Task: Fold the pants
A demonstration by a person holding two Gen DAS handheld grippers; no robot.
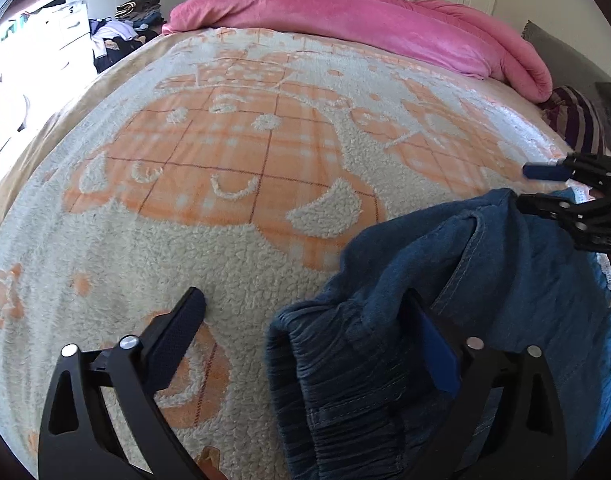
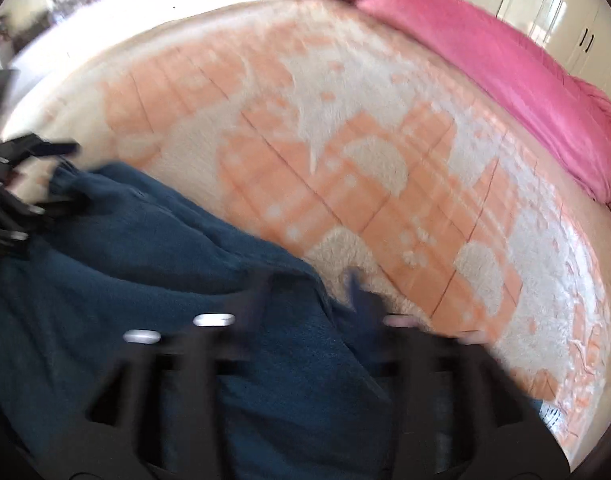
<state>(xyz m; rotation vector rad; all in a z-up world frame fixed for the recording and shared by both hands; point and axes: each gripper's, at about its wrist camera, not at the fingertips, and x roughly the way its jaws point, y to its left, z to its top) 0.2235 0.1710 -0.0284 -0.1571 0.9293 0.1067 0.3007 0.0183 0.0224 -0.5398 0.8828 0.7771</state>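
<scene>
Left gripper (image 1: 305,320) spread over jeans (image 1: 445,300) at five o'clock on blanket (image 1: 225,140); right gripper (image 2: 309,284) parted, blurred, grip unclear.

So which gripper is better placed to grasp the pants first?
Probably the left gripper: it is open, with the pants bunched waistband between its fingers. The right gripper is blurred.

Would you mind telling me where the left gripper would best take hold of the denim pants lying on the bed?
Probably the gathered elastic waistband of the denim pants, approached from above on its bare-blanket side. It lies bunched between the left gripper's open fingers, forming a thick ridge raised off the fleece blanket, so the pads can close across it.
</scene>
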